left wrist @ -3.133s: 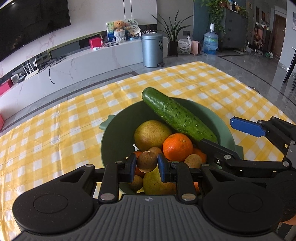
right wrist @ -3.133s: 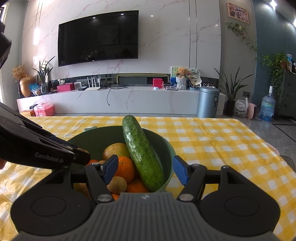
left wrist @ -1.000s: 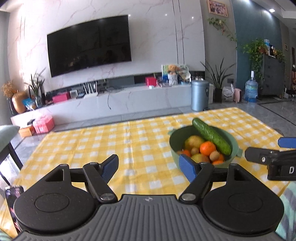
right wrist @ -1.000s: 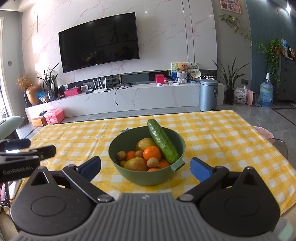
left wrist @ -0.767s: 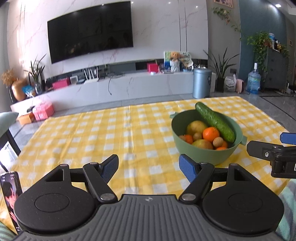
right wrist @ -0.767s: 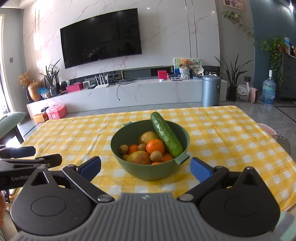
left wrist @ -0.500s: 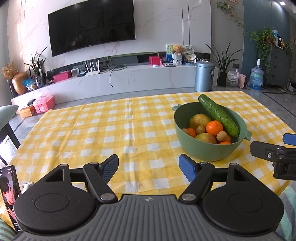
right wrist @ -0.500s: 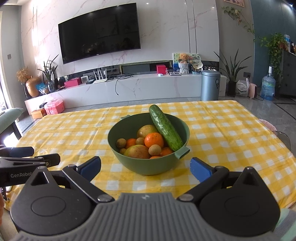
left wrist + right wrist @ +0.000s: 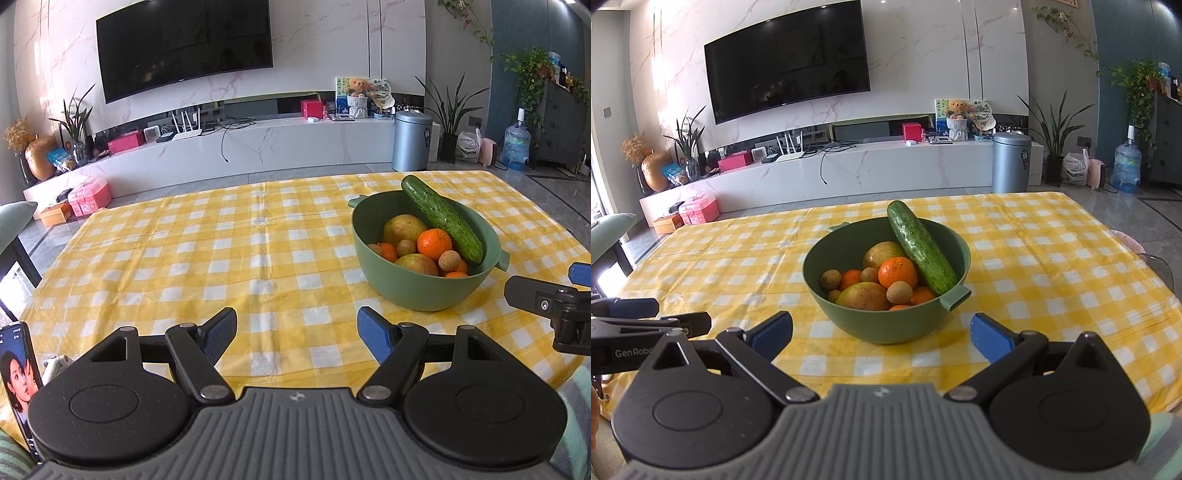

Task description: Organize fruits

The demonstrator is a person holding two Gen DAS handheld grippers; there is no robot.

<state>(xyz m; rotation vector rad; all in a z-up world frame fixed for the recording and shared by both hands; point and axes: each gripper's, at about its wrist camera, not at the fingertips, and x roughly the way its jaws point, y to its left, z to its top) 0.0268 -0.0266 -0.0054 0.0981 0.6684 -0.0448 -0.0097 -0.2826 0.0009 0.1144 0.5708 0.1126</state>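
A green bowl (image 9: 882,328) stands on the yellow checked tablecloth (image 9: 1052,266). It holds a cucumber (image 9: 921,248) leaning on the rim, oranges (image 9: 897,272), pears (image 9: 864,295) and small brown fruits (image 9: 898,291). The bowl also shows at the right in the left wrist view (image 9: 417,291), with the cucumber (image 9: 441,218). My left gripper (image 9: 297,330) is open and empty, over the cloth left of the bowl. My right gripper (image 9: 882,334) is open and empty, just in front of the bowl.
A phone (image 9: 18,373) stands at the table's near left edge. Beyond the table are a low white TV bench (image 9: 849,166), a grey bin (image 9: 1010,162) and a water bottle (image 9: 1124,166). A chair (image 9: 609,236) is at the left.
My left gripper let go of a small brown fruit into the bowl and opened. Both grippers pulled back from the bowl toward the table's near edge.
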